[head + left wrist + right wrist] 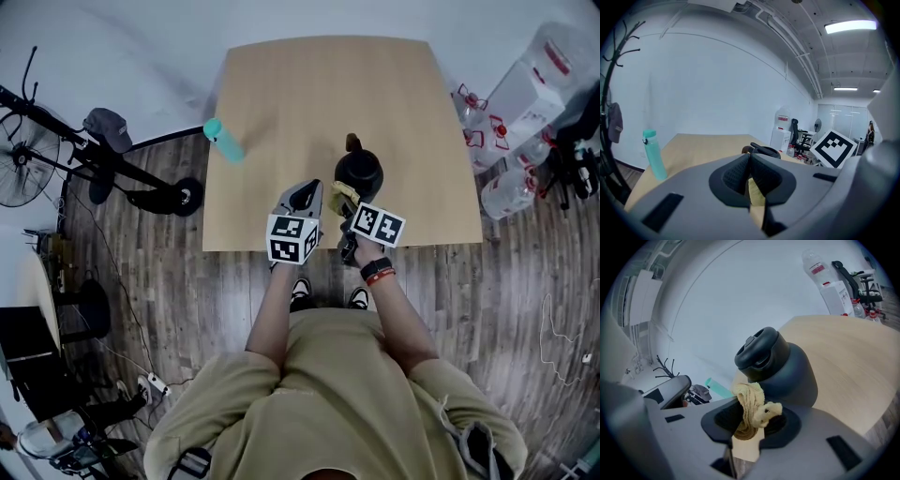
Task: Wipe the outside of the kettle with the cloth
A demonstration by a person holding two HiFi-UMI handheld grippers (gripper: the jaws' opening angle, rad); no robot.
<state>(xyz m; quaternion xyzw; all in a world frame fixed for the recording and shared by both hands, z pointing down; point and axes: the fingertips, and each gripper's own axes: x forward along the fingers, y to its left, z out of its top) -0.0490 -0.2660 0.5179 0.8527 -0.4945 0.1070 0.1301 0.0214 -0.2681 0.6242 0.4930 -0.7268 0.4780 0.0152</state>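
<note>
A black kettle (358,173) stands near the front edge of the wooden table (281,103). In the right gripper view the kettle (787,373) rises just beyond the jaws. My right gripper (752,420) is shut on a crumpled yellow cloth (751,404), which sits against the kettle's lower side. From the head view the cloth (343,195) shows between the kettle and my right gripper (349,217). My left gripper (305,199) hovers just left of the kettle, apart from it. Its jaws (750,161) are shut with nothing between them, and the kettle's lid (762,151) peeks over them.
A teal bottle (223,139) stands at the table's left edge, also seen as the bottle (653,154) in the left gripper view. Large water jugs (525,103) crowd the floor at right. A fan and stand (56,150) are at left.
</note>
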